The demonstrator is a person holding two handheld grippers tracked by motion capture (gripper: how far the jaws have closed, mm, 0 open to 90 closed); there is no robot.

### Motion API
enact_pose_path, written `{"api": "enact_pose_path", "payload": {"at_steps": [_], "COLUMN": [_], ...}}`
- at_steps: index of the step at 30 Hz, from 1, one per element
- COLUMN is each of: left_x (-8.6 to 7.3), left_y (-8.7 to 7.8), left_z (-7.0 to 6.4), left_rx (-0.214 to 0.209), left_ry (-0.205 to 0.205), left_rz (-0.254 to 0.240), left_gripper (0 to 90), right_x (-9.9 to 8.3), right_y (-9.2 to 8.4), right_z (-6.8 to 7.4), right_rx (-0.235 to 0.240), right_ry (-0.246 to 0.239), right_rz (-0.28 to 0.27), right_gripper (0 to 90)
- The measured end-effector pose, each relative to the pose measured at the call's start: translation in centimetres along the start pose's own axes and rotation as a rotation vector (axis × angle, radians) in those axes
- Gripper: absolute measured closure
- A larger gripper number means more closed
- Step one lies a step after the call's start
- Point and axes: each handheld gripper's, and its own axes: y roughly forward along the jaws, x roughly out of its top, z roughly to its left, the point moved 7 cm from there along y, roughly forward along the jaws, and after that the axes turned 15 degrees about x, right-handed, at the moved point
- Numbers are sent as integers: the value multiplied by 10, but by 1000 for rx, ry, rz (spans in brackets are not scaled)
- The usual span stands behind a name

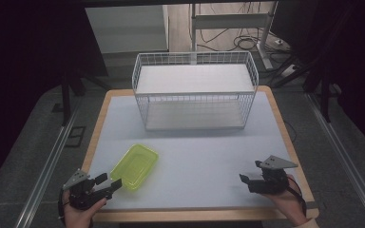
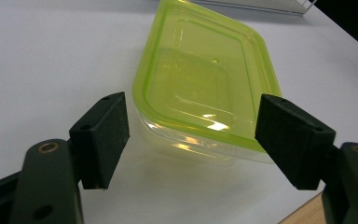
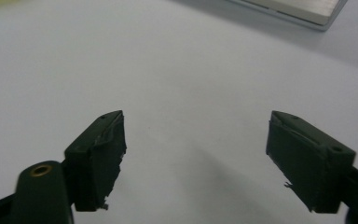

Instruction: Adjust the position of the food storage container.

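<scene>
Tabletop (image 1: pixel 195 156) stretched white, with the wire basket (image 1: pixel 195 90) standing at its far side, well apart from the action. Near the front left lay the green box (image 1: pixel 135 166), lid on, flat and slightly skewed. The left gripper (image 1: pixel 108 182) hovered just at its near end, jaws spread wide and gripping nothing; the box end sat ahead of them, not yet between the pads. The right gripper (image 1: pixel 245 179) waited at the front right, jaws also wide and empty. Best play, I judged: ease forward, straddle the narrow end squarely, then close below the lid's lip.
</scene>
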Motion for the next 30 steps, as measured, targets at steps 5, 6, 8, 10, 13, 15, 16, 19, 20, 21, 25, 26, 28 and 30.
{"api": "enact_pose_path", "payload": {"at_steps": [5,6,8,10,13,15,16,19,20,21,25,26,28,30], "left_x": [1,1,1,1,2,2,2,-1,-2,-5,-13,-15,-19,-21], "left_y": [-3,-4,-7,-10,-17,-23,-26,-30,-30,-30,-28,-26,-21,-16], "left_z": [0,-1,-2,-3,-2,-1,1,5,6,7,6,5,4,4], "left_rx": [-5,-5,-7,-3,-6,-7,-4,12,13,15,17,22,39,43], "left_ry": [-24,-23,-16,-15,-23,-25,-28,-22,-19,-15,1,13,33,34], "left_rz": [-8,-9,-13,-18,-34,-41,-43,-25,-17,-6,30,42,60,73], "left_gripper": [254,255,255,270,360,510,558,752,820,850,895,895,896,896], "right_x": [1,1,3,4,3,2,2,2,2,2,2,2,1,2], "right_y": [-3,-3,-5,-5,-5,-4,-4,-4,-4,-4,-4,-4,-4,-4], "right_z": [0,0,1,2,3,2,2,1,1,1,0,0,1,1], "right_rx": [16,19,14,13,9,1,0,-1,-3,-3,-5,-5,-6,-7], "right_ry": [16,17,13,8,6,7,8,11,11,11,10,8,6,4], "right_rz": [-20,-20,-29,-31,-23,-17,-18,-19,-18,-18,-16,-14,-13,-14], "right_gripper": [217,217,217,217,217,216,216,216,216,216,216,216,216,216]}}
